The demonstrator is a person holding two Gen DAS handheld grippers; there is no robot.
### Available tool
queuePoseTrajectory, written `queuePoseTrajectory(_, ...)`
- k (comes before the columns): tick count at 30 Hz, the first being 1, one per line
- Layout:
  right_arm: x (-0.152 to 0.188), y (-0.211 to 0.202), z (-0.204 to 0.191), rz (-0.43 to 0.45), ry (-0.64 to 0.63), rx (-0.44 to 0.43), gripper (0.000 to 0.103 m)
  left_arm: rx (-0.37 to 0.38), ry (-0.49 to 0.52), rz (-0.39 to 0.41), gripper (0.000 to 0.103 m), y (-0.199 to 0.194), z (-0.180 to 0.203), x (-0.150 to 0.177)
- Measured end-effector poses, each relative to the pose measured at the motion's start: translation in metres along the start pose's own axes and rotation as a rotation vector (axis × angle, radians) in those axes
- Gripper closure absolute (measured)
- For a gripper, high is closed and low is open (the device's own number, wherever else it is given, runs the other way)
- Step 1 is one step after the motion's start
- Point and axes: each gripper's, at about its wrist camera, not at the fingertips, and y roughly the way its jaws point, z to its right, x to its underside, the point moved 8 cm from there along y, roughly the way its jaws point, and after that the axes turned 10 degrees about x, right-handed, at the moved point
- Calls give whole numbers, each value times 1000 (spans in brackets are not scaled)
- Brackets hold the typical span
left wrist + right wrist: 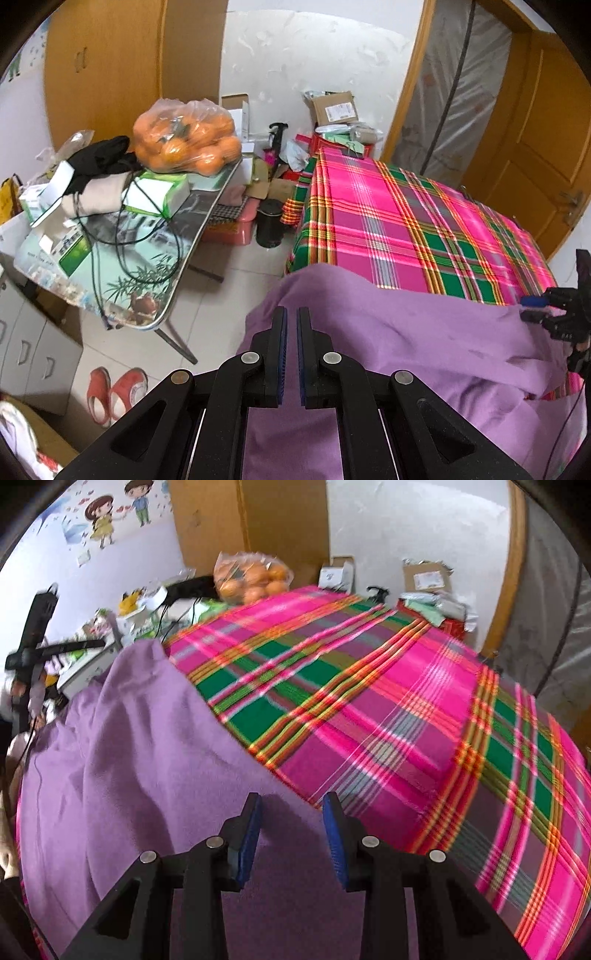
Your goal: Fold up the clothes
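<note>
Cluttered side surface [155, 295] at far left carries a bag of oranges [186, 142], boxes and black cables; red slippers [116, 393] sit on the floor below. Next over, my left claw [291, 325] is closed together above the purple garment [406, 332], whether it pinches cloth I cannot tell. Garment lies rumpled on the near edge of the plaid bedcover [388, 221]. My right claw [291, 805] is opening, jaws apart over the garment's edge, nothing clamped.

garment [406, 343]: plain purple | bedcover [388, 221]: pink, green, orange plaid | gripper pads [247, 842]: blue | shoes [114, 391]: red | bagged fruit [188, 144]: orange | door [535, 147]: orange-brown wood
</note>
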Motion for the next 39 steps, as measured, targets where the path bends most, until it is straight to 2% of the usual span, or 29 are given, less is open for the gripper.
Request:
queuePoseTrajectory(3, 5, 1, -3, -11, -44, 1, 68, 25, 27, -42, 95, 19, -1, -6)
queuePoseTrajectory(5, 6, 1, -3, -24, -47, 8, 74, 29, 35, -75, 92, 34, -2, -6)
queuePoseTrajectory(7, 6, 1, 0, -36, -45, 20, 94, 27, 36, -109, 92, 49, -5, -4)
queuePoseTrajectory(8, 6, 1, 2, -42, -39, 14, 99, 26, 36, -126, 92, 56, -6, -3)
queuePoseTrajectory(13, 6, -1, 4, -27, -42, 28, 101, -15, 74, -140, 93, 73, -5, 0)
queuePoseTrajectory(15, 2, -3, 8, -9, -47, 61, 101, -45, 102, -142, 93, 73, -3, -1)
queuePoseTrajectory(17, -9, -9, 22, 31, -9, 107, 102, -70, 128, -141, 97, 73, 0, -3)
queuePoseTrajectory(19, -19, -16, 37, 72, 29, 153, 102, -78, 127, -126, 98, 70, 1, -7)
queuePoseTrajectory(21, -19, -12, 52, 54, 62, 191, 101, -75, 104, -107, 98, 67, -1, -11)
queuePoseTrajectory(24, -7, 2, 62, -26, 75, 182, 101, -64, 76, -97, 98, 62, -7, -15)
queuePoseTrajectory(27, -2, 0, 66, -18, 84, 185, 98, -60, 62, -88, 97, 58, -13, -18)
queuePoseTrajectory(29, -7, -6, 65, 11, 95, 160, 90, -38, 39, -92, 94, 58, -16, -20)
queuePoseTrajectory(31, -13, -7, 60, 27, 78, 143, 77, -21, 26, -91, 92, 60, -17, -21)
queuePoseTrajectory(32, -16, -6, 56, 28, 63, 134, 76, -13, 26, -94, 92, 61, -17, -21)
queuePoseTrajectory(35, -26, -2, 44, 31, 18, 106, 74, 6, 27, -125, 78, 72, -17, -16)
queuePoseTrajectory(39, -26, 17, 35, -7, -9, 83, 74, 14, 40, -138, 74, 80, -15, -12)
